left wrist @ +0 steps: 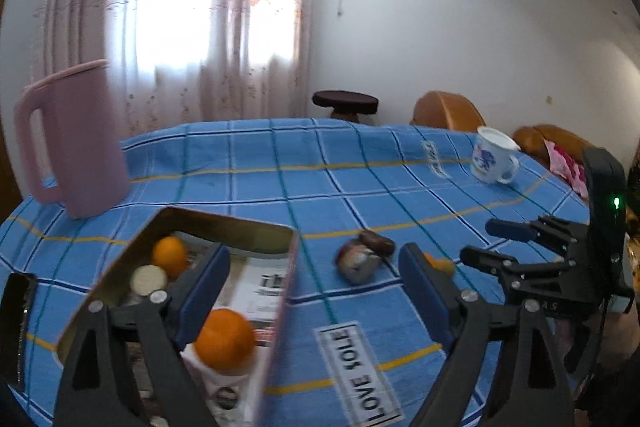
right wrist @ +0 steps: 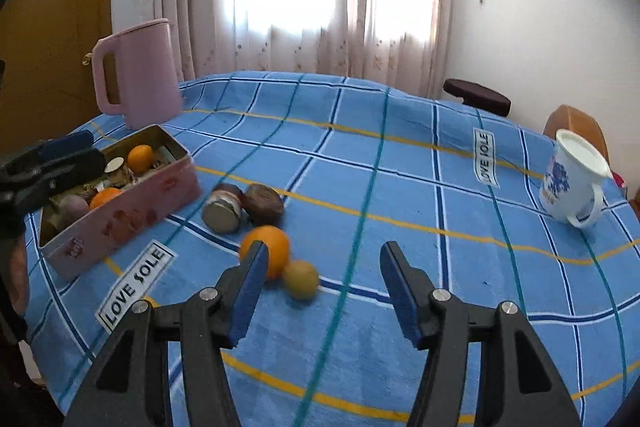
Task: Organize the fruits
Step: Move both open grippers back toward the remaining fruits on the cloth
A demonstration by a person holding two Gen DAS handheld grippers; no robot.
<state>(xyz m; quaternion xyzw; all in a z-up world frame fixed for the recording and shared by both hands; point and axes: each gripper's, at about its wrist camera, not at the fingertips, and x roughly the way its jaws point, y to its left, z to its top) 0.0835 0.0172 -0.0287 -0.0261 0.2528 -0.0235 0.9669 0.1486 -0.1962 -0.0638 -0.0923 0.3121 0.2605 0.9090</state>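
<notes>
Two hand-held grippers are mine here, and both stand wide open with nothing between their pads. My right hand-held gripper [right wrist: 324, 291] hovers low over the worktop [right wrist: 400, 187], pointed at the loose fruit nearest me: an orange [right wrist: 269, 253] partly hidden behind my left-side finger, and a small yellow-green fruit [right wrist: 301, 279] touching it on the near side. I judge I hold the jaws this wide so they can drop around one of the two without nudging the other away, since round fruit on cloth will roll at a light knock.

Just beyond them lie a jar on its side [right wrist: 222, 211] and a dark brown rounded thing [right wrist: 264, 203], touching each other; I cannot tell what the brown one is.

My left hand-held gripper [left wrist: 316, 291] hangs above the open pink tin [left wrist: 280, 311], one finger over its inside and the other outside, over the cloth. Below it an orange in the tin [left wrist: 225, 339] sits near my end, and a smaller orange [left wrist: 170, 255] lies at the far end beside a pale round lid [left wrist: 149, 279]. The tin looks to be where the fruit is gathered, so by my reckoning the job is partway done, with two pieces still out on the cloth.

Further back a pink jug [right wrist: 136, 75] stands behind the tin, and a white mug with a blue print [right wrist: 572, 179] stands well apart at the far right, both clear of my reach path.
</notes>
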